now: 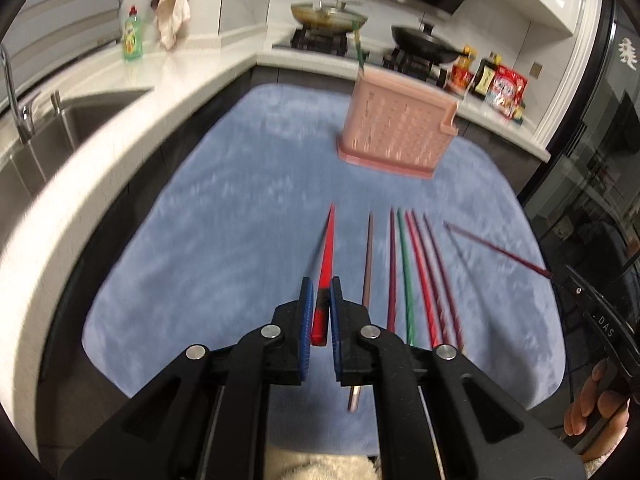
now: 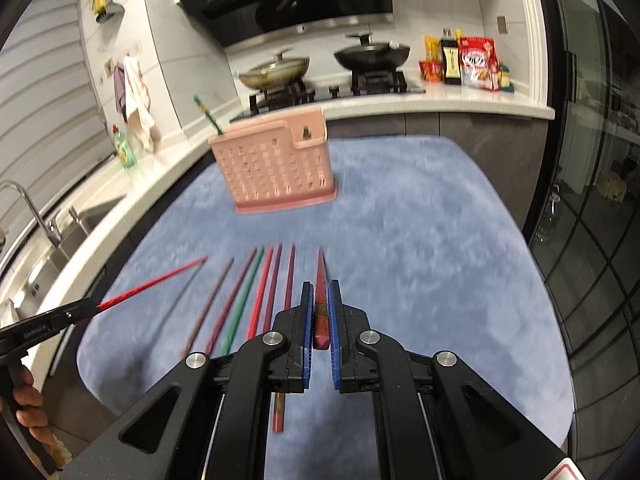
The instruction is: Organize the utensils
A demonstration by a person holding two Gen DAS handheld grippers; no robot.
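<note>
My left gripper (image 1: 320,292) is shut on a red chopstick (image 1: 325,264) and holds it above the blue mat (image 1: 200,248). It also shows at the left of the right wrist view (image 2: 90,307) with the red chopstick (image 2: 152,282). My right gripper (image 2: 321,294) is shut on a dark red chopstick (image 2: 321,280); it shows at the right edge of the left wrist view (image 1: 554,277) holding that chopstick (image 1: 496,250). Several coloured chopsticks (image 1: 408,276) lie in a row on the mat. A pink slotted utensil holder (image 1: 394,124) stands farther back, with a green utensil (image 1: 359,48) in it.
A white counter with a steel sink (image 1: 48,136) curves along the left. A stove with two pans (image 1: 332,16) is behind the holder. A green soap bottle (image 1: 132,36) and food packets (image 1: 504,88) stand on the counter. A glass door is at the right.
</note>
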